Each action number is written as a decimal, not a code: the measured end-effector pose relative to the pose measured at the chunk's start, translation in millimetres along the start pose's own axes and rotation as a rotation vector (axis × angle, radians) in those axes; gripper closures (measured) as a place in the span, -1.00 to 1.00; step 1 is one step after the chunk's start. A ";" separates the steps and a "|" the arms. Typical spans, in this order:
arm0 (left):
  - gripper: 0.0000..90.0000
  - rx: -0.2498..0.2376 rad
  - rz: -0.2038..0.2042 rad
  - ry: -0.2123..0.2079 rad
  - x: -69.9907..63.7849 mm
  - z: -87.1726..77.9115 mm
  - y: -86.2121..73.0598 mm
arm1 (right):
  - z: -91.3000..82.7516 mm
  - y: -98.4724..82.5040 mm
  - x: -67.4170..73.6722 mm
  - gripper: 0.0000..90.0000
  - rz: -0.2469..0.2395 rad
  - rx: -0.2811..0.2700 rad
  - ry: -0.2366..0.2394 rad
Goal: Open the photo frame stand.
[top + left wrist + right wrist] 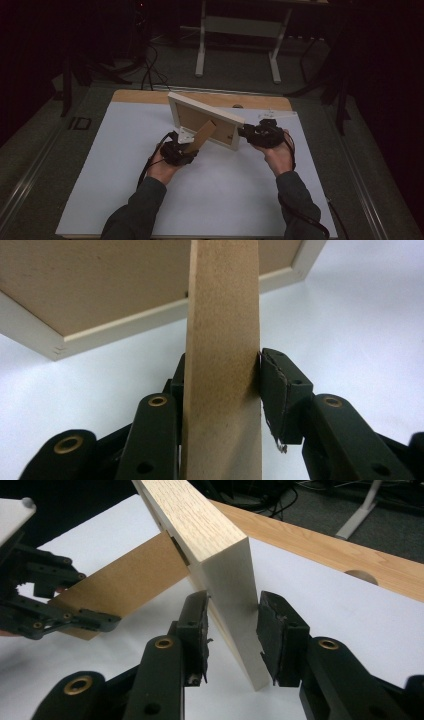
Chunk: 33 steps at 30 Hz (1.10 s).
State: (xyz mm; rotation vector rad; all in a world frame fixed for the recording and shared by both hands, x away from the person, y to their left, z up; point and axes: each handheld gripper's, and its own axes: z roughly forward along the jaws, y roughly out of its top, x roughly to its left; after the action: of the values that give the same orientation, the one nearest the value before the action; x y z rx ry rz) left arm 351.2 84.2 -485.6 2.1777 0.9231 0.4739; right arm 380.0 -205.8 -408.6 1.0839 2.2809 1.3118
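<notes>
A pale wooden picture frame (200, 104) stands tilted on the white sheet, its brown back (90, 290) towards the person. A brown fibreboard stand leg (204, 136) sticks out from that back. My left gripper (182, 150) is shut on this leg (222, 365), one pad pressing each long edge. My right gripper (247, 132) is shut on the frame's right side (225, 575), with a pad on each face near the lower corner. The right gripper view also takes in the left gripper (45, 605) holding the leg (125, 580).
A white sheet (125, 165) covers most of the wooden tabletop (145, 96), which has a round hole (238, 106) near its far edge. Beyond the table stand a white desk frame (202, 45) and dark cables (147, 65) on the floor.
</notes>
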 end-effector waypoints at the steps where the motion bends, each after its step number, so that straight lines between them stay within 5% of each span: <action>1: 0.43 -0.001 -0.002 0.000 -0.3 0.2 -1.0 | -0.3 -0.6 0.9 0.43 -0.005 0.000 0.003; 13: 0.49 -0.002 -0.025 -0.023 -4.6 0.1 -8.3 | -2.6 -9.3 6.3 0.39 -0.002 -0.019 0.034; 33: 0.45 0.027 -0.043 -0.024 -5.2 5.0 -19.6 | -1.6 -15.9 19.1 0.35 -0.064 0.031 0.038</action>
State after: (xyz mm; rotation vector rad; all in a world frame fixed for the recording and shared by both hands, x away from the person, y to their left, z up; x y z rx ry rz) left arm 341.2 87.6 -503.6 2.1783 0.9661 0.4161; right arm 358.9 -197.6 -418.8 0.9955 2.3509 1.2872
